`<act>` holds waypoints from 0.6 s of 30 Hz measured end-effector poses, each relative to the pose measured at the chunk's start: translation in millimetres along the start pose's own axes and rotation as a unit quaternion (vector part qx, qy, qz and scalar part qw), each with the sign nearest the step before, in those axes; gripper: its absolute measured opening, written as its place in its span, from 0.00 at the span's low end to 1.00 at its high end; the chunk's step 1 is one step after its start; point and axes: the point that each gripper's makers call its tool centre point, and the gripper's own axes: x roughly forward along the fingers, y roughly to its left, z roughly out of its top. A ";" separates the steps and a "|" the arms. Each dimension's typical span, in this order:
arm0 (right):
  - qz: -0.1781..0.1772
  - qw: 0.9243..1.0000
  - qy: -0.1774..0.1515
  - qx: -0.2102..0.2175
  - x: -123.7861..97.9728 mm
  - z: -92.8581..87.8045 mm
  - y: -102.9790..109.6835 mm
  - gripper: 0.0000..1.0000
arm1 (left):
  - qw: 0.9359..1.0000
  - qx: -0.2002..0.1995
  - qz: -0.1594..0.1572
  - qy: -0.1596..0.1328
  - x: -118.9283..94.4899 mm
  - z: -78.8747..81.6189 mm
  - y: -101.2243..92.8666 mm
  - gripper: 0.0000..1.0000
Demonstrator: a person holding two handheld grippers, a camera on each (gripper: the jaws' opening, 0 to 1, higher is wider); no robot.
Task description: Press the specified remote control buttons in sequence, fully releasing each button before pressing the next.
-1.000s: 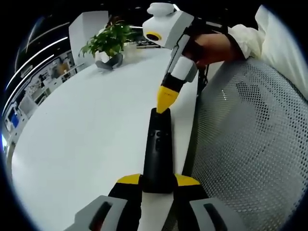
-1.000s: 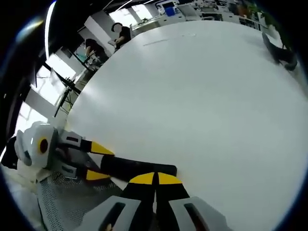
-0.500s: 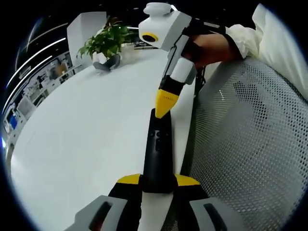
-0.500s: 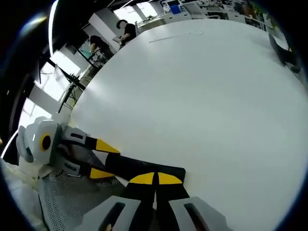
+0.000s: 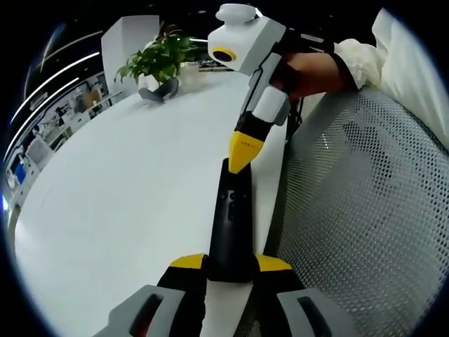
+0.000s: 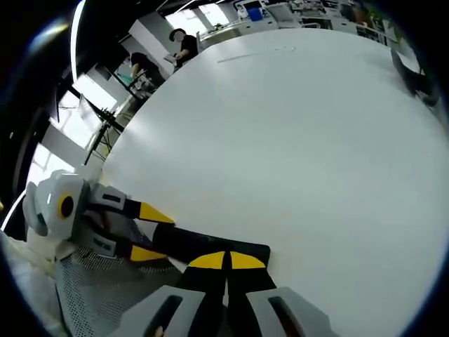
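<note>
A black remote control [image 5: 230,217] lies lengthwise at the white table's near edge. My left gripper [image 5: 230,263] is shut on its near end, one yellow-tipped jaw on each side. My right gripper [image 5: 242,151] comes down from above, shut, with its yellow tip at the remote's far end, just past the buttons. In the right gripper view its own shut tips [image 6: 226,261] sit right over the remote control [image 6: 210,246]. The left gripper [image 6: 151,233] clamps the remote from the left. Whether the tip presses on the remote is not clear.
The white table [image 5: 126,182] stretches away to the left. A potted plant [image 5: 158,60] stands at its far end. A mesh chair back [image 5: 358,210] stands close on the right. A sleeved hand [image 5: 316,70] holds the right gripper. People stand far off [image 6: 184,45].
The right gripper's tip has dropped slightly toward the remote's far end and the views have shifted a little. The left gripper keeps its hold on the remote.
</note>
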 end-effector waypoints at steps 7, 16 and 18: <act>-0.004 1.000 0.000 -0.011 0.4 0.1 0.1 0.00 | 1.000 0.000 0.000 0.000 0.0 -0.2 0.2 0.25; -0.029 0.998 0.005 -0.058 2.3 -0.1 1.0 0.00 | 1.000 0.000 0.000 -0.001 0.1 -0.1 0.2 0.25; -0.031 0.998 0.005 -0.058 1.9 -0.2 0.6 0.00 | 1.000 0.001 0.000 -0.002 0.0 0.2 0.1 0.25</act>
